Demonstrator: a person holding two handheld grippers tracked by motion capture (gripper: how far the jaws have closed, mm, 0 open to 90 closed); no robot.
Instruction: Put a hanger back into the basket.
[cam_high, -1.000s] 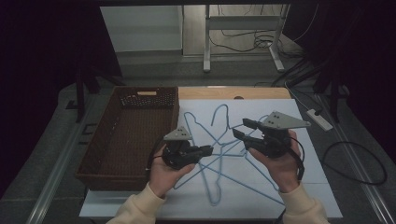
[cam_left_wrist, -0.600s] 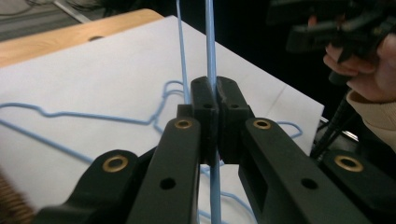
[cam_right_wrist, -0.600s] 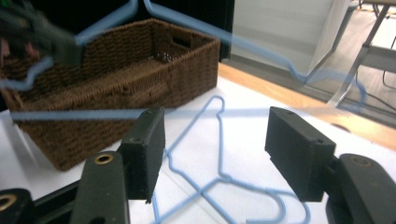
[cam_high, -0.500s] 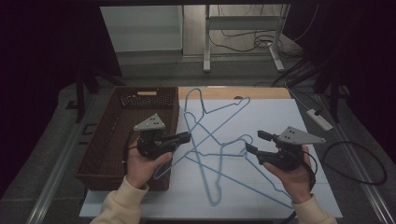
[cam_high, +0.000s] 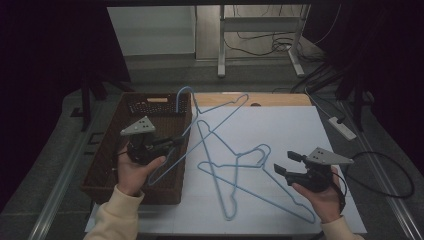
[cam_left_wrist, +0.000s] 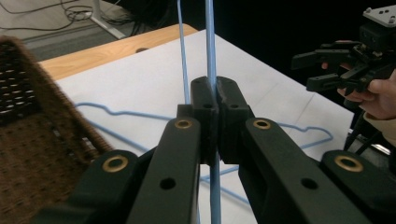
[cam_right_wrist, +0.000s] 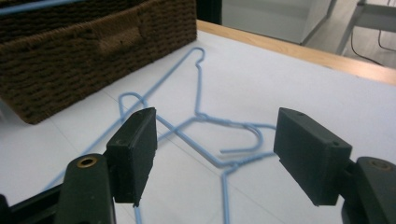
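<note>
A blue wire hanger (cam_high: 207, 125) was held clamped in the left claw (cam_high: 172, 143), the pads being pressed together on one thin wire run, as was seen plainly in the left gripper view, where the held wire (cam_left_wrist: 211, 42) rose straight up from between the closed jaws. In the high view this hanger was seen raised at a slant, with its hook over the far rim of the brown wicker basket (cam_high: 107, 165) and its lower end near the left hand. Two more blue hangers (cam_high: 235, 175) were lying crossed on the white worktop (cam_high: 300, 130), between the two hands. The right claw (cam_high: 284, 163) was held low beside them, with its jaws having just been opening and now standing wide apart, nothing being gripped; the crossed hangers (cam_right_wrist: 219, 140) were seen beyond its pads in the right gripper view. The hangers were judged to be light, springy and smooth, so that a pinched wire could swivel or slip in the pads. A hold on a straight run near the neck was judged best, and snagging of hooks where the wires crossed was to be expected.
</note>
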